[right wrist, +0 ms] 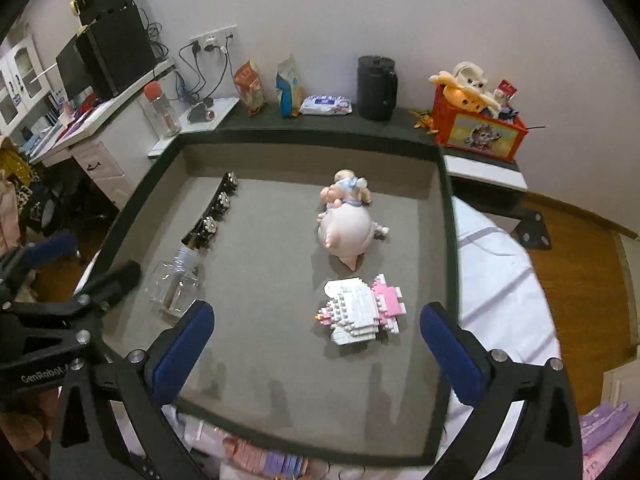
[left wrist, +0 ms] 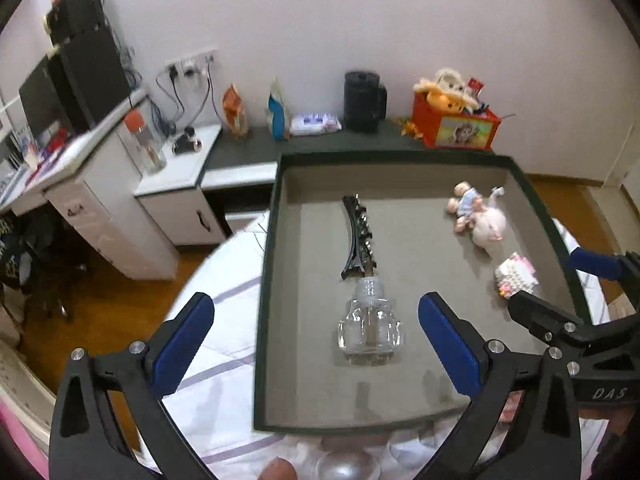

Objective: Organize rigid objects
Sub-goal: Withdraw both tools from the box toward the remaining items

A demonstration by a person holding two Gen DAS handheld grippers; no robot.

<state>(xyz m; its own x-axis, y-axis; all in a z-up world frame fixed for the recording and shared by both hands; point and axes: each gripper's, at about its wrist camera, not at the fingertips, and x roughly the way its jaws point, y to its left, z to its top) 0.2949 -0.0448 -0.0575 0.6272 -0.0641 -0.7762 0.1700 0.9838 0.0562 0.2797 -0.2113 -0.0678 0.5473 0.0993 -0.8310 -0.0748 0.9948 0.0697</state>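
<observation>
Both the left gripper [left wrist: 316, 344] and right gripper [right wrist: 316, 344] hang spread wide, holding nothing. In the dark-rimmed grey tray [left wrist: 264, 248], a clear glass bottle [left wrist: 370, 328] touches a black studded hair clip [left wrist: 358, 236]. A white-and-pink brick model [right wrist: 362, 310] lies near a pale pig figurine [right wrist: 348, 232].

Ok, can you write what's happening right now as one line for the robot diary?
left gripper: open, over glass bottle | right gripper: open, over brick toy | tray: also hair clip, pig doll

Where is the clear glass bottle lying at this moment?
The clear glass bottle lies on its side in the tray, between the left gripper's open fingers, neck touching the black hair clip.
</observation>
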